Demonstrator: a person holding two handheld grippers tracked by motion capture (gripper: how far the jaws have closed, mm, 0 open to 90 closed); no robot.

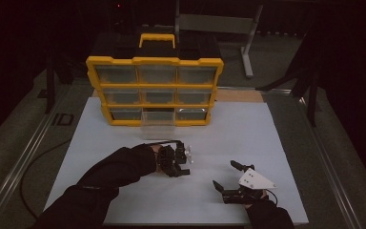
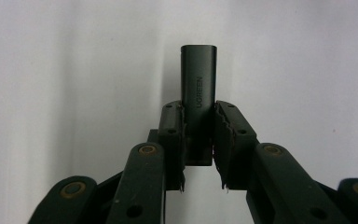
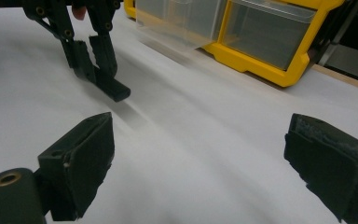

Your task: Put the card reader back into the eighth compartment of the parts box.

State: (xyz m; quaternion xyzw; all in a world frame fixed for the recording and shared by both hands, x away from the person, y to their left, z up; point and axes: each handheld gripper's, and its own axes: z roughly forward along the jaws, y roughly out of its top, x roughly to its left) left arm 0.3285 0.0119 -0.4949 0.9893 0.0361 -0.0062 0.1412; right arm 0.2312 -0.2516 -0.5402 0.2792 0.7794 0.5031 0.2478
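Observation:
A small black adapter (image 2: pixel 198 79) with "UGREEN" lettering stands between the pads of my left gripper (image 2: pixel 198 112), which is shut on its lower half. It hangs just above the white sheet. In the high view my left gripper (image 1: pixel 180 168) is at the sheet's middle, in front of the pulled-out drawer (image 1: pixel 157 125). My right gripper (image 1: pixel 225 174) rests near the front right, jaws wide open and nothing between them. From the right gripper view (image 3: pixel 205 154) I see the left gripper (image 3: pixel 93 60) holding the adapter (image 3: pixel 115 89) tilted down.
A yellow organizer (image 1: pixel 155 61) with clear drawers stands at the back of the white sheet (image 1: pixel 248 133), its bottom-middle drawer (image 3: pixel 177 23) pulled out. A metal rail (image 1: pixel 24 152) runs along the table's left side. A cable (image 1: pixel 38 162) trails at the left.

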